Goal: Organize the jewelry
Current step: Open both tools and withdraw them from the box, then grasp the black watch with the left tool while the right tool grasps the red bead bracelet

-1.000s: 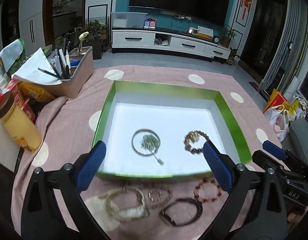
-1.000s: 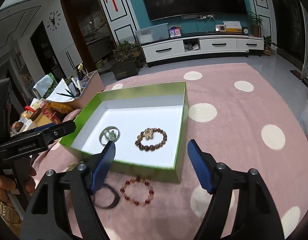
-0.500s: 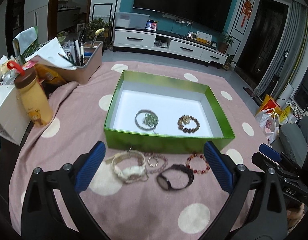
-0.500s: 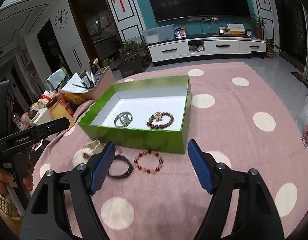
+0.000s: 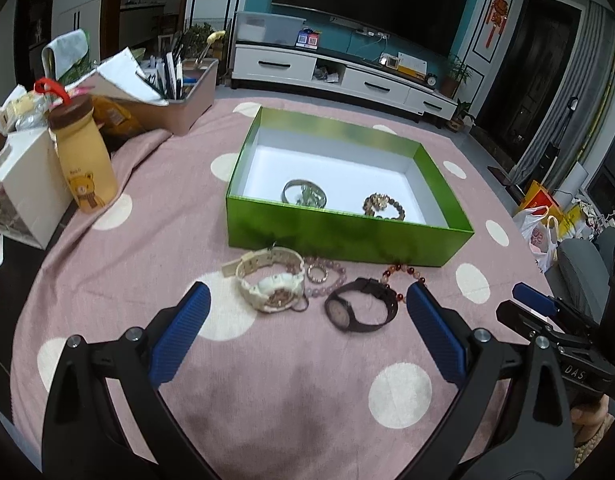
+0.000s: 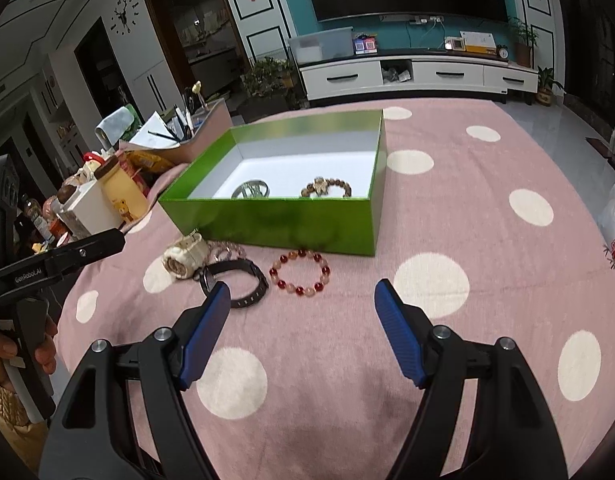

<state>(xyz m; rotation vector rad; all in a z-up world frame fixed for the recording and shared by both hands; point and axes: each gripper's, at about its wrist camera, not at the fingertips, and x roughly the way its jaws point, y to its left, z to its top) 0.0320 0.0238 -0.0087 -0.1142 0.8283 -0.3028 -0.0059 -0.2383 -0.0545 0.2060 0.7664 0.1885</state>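
A green box (image 5: pixel 339 236) (image 6: pixel 275 216) with a white floor stands on the pink dotted cloth. Inside lie a green bangle (image 5: pixel 303 194) (image 6: pixel 251 190) and a brown bead bracelet (image 5: pixel 383 206) (image 6: pixel 327 188). In front of the box lie a white watch (image 5: pixel 269 286) (image 6: pixel 183 258), a pale purple bead bracelet (image 5: pixel 327 280), a small ring (image 5: pixel 316 272), a black watch (image 5: pixel 359 310) (image 6: pixel 235 280) and a red bead bracelet (image 5: pixel 403 276) (image 6: pixel 299 274). My left gripper (image 5: pixel 305 320) is open and empty, above the cloth just short of the watches. My right gripper (image 6: pixel 301 320) is open and empty, near the red bracelet.
A yellow bear bottle (image 5: pixel 83 160) (image 6: pixel 121 188), a white carton (image 5: pixel 23 188) and a beige bin of pens and papers (image 5: pixel 175 96) crowd the left. A hand (image 6: pixel 11 356) holds the left tool. Plastic bags (image 5: pixel 543 224) lie beyond the table's right edge.
Both grippers have drawn back from over the box toward the near side; the box now sits farther off and the jewelry in front of it lies between the fingers. Jaws stayed open.
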